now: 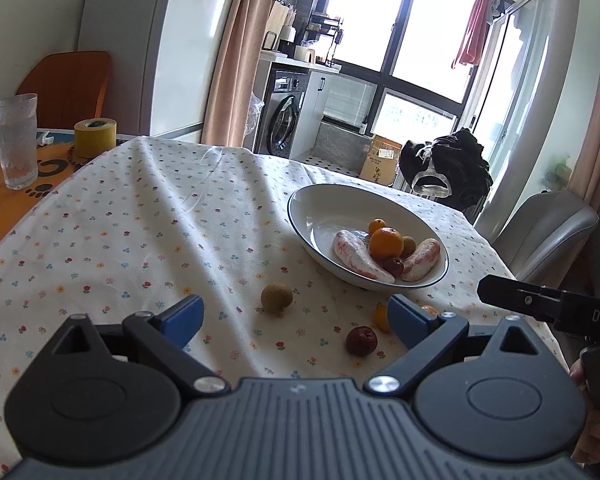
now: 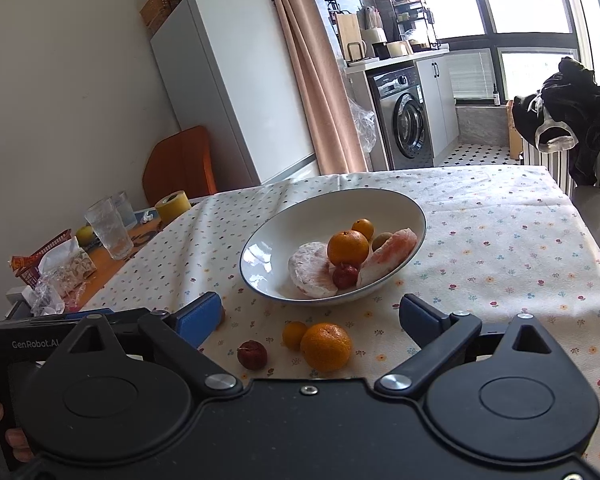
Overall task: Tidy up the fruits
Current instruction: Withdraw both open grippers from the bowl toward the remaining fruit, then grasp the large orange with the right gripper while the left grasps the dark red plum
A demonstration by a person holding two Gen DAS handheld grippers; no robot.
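A white bowl on the flowered tablecloth holds two peeled pomelo segments, an orange, a small kumquat, a greenish fruit and a red fruit. Loose on the cloth lie a brownish-green round fruit, a dark red fruit, a kumquat and an orange. My left gripper hovers open just short of the brownish fruit and the red one. My right gripper hangs open over the orange and kumquat. Neither holds anything.
A glass and a yellow tape roll stand at the table's far left on an orange mat. A red basket and wrappers sit on the left edge. A grey chair is on the right.
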